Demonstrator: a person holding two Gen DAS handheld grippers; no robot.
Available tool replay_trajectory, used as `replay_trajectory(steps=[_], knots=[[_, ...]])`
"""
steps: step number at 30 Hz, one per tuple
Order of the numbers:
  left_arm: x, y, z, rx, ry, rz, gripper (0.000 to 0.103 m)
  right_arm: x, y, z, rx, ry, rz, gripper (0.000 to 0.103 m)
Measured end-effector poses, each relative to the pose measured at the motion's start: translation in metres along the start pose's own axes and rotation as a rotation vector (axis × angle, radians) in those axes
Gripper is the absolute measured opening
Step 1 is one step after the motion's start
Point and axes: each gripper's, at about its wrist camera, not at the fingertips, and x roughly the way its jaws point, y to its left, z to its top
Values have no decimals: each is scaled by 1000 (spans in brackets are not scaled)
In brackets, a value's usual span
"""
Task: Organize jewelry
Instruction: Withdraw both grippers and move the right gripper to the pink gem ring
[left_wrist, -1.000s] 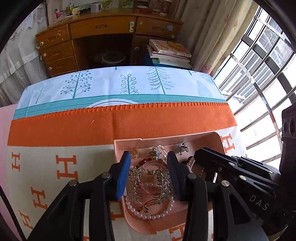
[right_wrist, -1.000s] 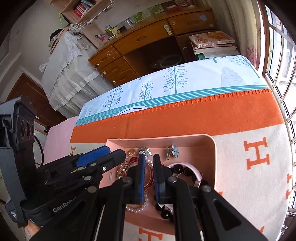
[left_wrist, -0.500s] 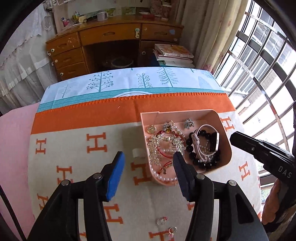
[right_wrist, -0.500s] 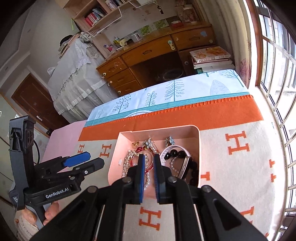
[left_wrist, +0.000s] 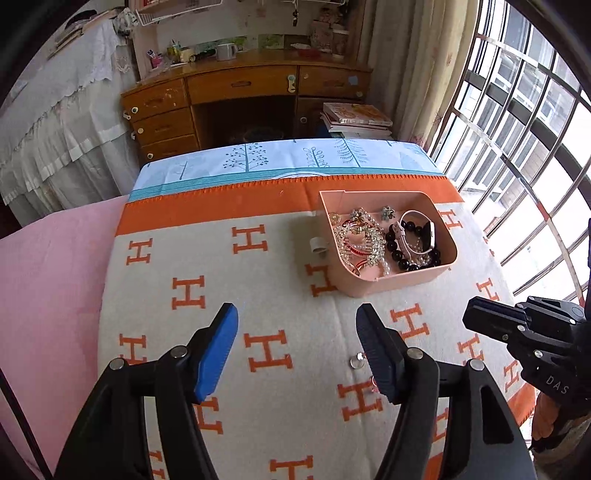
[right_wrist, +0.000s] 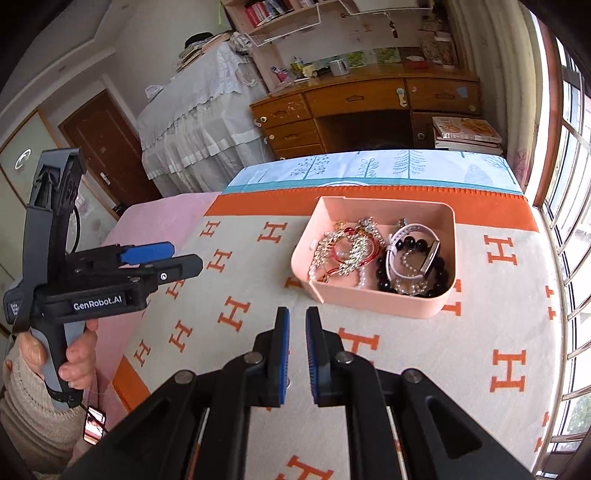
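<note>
My left gripper (left_wrist: 295, 350), jaws just spread and empty, and my right gripper (right_wrist: 297, 350), nearly pressed together on nothing, hover short of the pink tray (left_wrist: 399, 282) ahead, where the jewelry (left_wrist: 360, 240) lies heaped, apparently for collection.

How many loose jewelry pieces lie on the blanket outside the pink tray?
2 visible: a small silver piece beside the left gripper's right finger, and a reddish bit partly hidden behind that finger. More may be hidden.

Both claws have drawn back from over the pink tray (left_wrist: 399, 284). The left claw (left_wrist: 295, 349) has just been opening, seemingly empty; small loose pieces (left_wrist: 357, 360) now show beneath it.
</note>
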Motion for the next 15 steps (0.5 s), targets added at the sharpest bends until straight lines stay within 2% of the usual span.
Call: replay_trajectory(steps=[4, 6, 8, 10, 12, 15], knots=[[-8, -8, -20, 46, -22, 10, 67, 3, 17, -18, -48, 23, -9, 9], [-9, -11, -30, 66, -35, 12, 71, 8, 21, -25, -59, 38, -13, 9], [-9, -13, -43, 78, -44, 13, 80, 13, 24, -35, -63, 52, -10, 9], [-7, -15, -56, 85, -51, 8, 80, 20, 27, -47, -69, 70, -20, 14], [-3, -15, -68, 85, -53, -2, 80, 28, 30, -58, -72, 87, -32, 28], [5, -12, -85, 60, -46, -17, 80, 42, 32, -74, -72, 128, -41, 28]])
